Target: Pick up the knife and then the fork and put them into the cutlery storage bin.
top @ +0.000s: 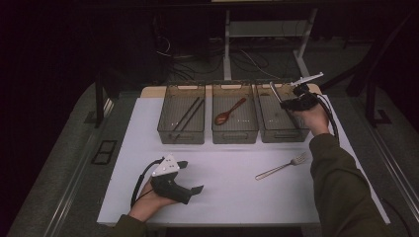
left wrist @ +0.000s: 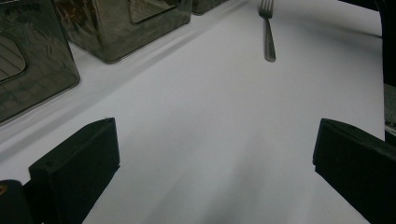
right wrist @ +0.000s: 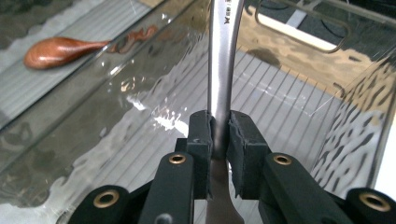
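So, right gripper is up over the rightmost bin, jaws clenched on a flat steel utensil handle. Which utensil it is I can't say for sure; prob. a knife or another fork, working end is hidden behind the jaws. In the high view the handle sticks out from the gripper toward the bin's far left corner, slanting up a bit, so its long axis runs roughly along the bin's length. That's the relation that matters: piece already sits above the bin's ribbed floor, inside its walls, so lowering and letting go looks like the next call.

Left gripper rests low on the white tabletop, jaws released wide, nothing btw them. The loose fork lies on the tabletop in front of the bins, tines toward the right sleeve, handle pointing back at the left gripper. Spoon is in the middle bin, chopsticks in the left one.
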The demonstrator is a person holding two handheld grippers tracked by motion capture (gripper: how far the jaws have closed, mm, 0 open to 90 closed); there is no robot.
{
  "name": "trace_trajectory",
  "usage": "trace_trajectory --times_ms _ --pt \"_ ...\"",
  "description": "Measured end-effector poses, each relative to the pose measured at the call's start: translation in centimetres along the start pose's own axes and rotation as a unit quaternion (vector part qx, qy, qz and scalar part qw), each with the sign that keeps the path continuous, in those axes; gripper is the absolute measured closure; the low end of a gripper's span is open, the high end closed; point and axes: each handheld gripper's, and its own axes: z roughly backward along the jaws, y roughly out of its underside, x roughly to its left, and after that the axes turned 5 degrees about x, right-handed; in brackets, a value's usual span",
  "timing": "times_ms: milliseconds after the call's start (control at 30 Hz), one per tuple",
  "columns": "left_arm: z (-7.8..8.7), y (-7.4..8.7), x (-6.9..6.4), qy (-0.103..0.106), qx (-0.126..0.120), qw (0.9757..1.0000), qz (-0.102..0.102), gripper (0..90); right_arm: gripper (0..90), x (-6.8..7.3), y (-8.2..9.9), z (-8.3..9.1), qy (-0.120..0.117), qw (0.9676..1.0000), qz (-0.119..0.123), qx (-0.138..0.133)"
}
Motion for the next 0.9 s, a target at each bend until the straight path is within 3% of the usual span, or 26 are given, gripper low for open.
trace_trajectory --times_ms 133,200,267,400,533,633,767,900 --pt "0.0 0.0 0.0 0.000 0.000 1.0000 0.000 0.0 76.8 0.0 0.1 -0.4 -0.003 0.9999 -0.003 0.013" --pt "0.0 0.0 0.0 0.001 0.000 1.0000 -0.001 0.0 66.5 -0.2 0.1 -0.2 -0.015 0.9997 -0.019 -0.001" --pt "0.0 0.0 0.0 0.001 0.000 1.0000 -0.001 0.0 60.4 -0.1 0.0 0.2 -0.008 0.9998 -0.015 -0.009" --pt "0.0 0.0 0.0 0.002 0.000 1.0000 -0.001 0.0 53.3 0.1 0.1 1.2 -0.032 0.9988 -0.028 -0.024" --pt "0.1 0.0 0.0 0.001 -0.002 1.0000 -0.001 0.0 51.2 1.2 0.5 3.2 -0.046 0.9973 -0.023 -0.052" --pt "0.1 0.0 0.0 0.000 -0.002 1.0000 0.000 0.0 53.6 2.2 1.0 4.8 -0.048 0.9968 -0.013 -0.062" --pt "0.1 0.1 0.0 0.000 -0.001 1.0000 0.000 0.0 66.5 3.5 2.2 7.0 -0.063 0.9953 0.007 -0.072" --pt "0.0 0.0 0.0 0.000 0.002 1.0000 -0.001 0.0 76.7 4.8 3.7 8.2 -0.073 0.9952 0.031 -0.057"
